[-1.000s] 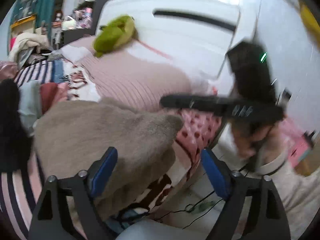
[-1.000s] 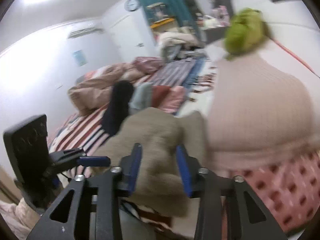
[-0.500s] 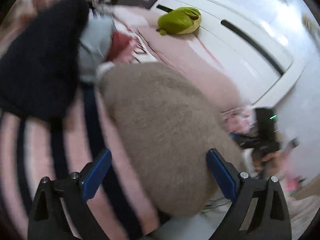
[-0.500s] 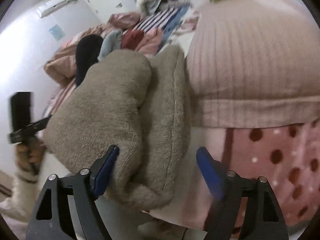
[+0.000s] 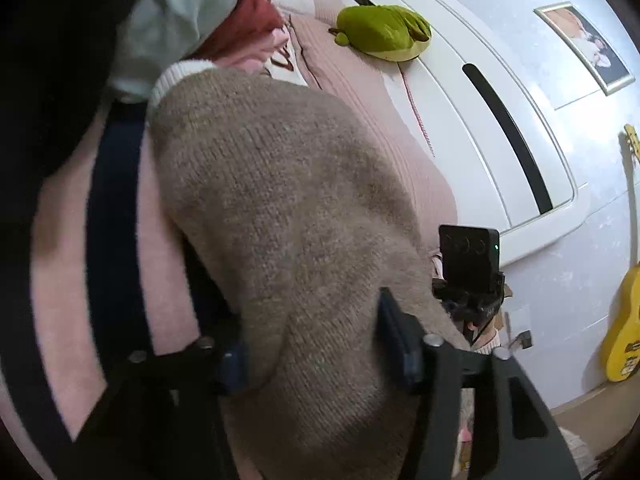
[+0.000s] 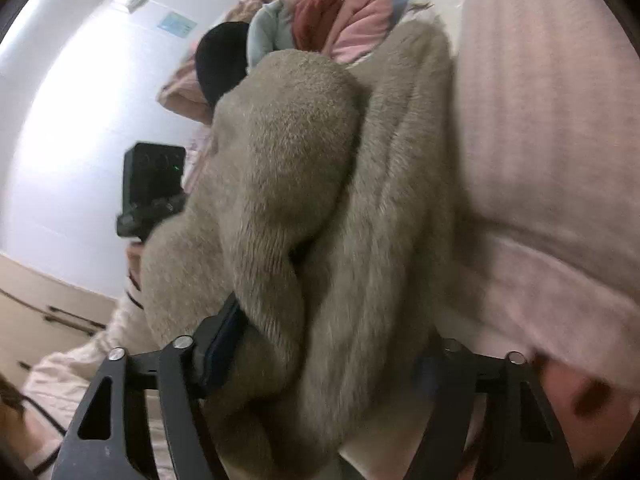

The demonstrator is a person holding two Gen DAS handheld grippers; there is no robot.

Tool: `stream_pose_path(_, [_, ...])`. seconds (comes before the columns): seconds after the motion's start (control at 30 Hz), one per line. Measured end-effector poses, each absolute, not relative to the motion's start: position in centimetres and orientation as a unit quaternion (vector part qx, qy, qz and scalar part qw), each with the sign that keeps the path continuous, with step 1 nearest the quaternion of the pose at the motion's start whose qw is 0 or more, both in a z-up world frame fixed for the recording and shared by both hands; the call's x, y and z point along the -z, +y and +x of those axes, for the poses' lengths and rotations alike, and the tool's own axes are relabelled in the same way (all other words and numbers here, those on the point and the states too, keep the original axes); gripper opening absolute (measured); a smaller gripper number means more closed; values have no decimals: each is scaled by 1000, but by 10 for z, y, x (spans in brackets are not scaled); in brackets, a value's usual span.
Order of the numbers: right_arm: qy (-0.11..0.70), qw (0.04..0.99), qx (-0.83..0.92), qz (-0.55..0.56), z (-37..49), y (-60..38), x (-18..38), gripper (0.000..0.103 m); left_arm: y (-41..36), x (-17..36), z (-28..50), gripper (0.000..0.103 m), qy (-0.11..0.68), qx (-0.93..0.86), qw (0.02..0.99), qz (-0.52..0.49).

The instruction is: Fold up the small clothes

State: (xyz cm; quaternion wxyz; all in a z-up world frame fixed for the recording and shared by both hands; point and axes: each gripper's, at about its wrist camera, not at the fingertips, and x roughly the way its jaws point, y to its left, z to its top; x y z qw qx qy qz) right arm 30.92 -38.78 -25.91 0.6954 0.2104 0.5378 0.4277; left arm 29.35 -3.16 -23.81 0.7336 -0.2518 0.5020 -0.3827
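Observation:
A fuzzy beige-brown knit sweater lies bunched on the bed near its edge; it also fills the right wrist view. My left gripper has its jaws partly closed around the sweater's near end, with knit bulging between the blue pads. My right gripper is wide open with a thick fold of the sweater between its fingers. Each view shows the other gripper's black body beside the sweater, the right one and the left one.
The bed has a pink and navy striped cover and a pink ribbed pillow. A pile of black, pale blue, red and pink clothes lies beyond the sweater. A green plush sits by the white headboard. A yellow guitar leans on the wall.
Both grippers have moved in close over the sweater. The left jaws have narrowed around its near end. The right gripper opened from shut on the sweater a second ago and now straddles a fold.

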Motion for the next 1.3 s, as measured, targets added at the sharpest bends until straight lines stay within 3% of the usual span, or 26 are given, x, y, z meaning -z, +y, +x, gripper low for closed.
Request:
stream_pose_path(0.1, [522, 694, -440, 227, 318, -384, 261, 60, -31, 226, 286, 42, 480, 372, 760, -231])
stream_pose_path(0.2, [494, 704, -442, 255, 318, -382, 262, 47, -23, 210, 277, 36, 457, 377, 772, -229])
stream_pose_path(0.33, [483, 720, -442, 229, 310, -359, 247, 36, 3, 196, 268, 35, 449, 374, 783, -212])
stream_pose_path(0.53, [468, 720, -478, 187, 310, -276, 215, 34, 95, 167, 252, 35, 411, 335, 816, -231])
stream_pose_path(0.9, [439, 684, -571, 113, 311, -31, 170, 33, 312, 122, 216, 34, 367, 202, 877, -234])
stream_pose_path(1.3, [472, 661, -580, 63, 326, 148, 192, 33, 468, 173, 224, 34, 394, 27, 875, -280])
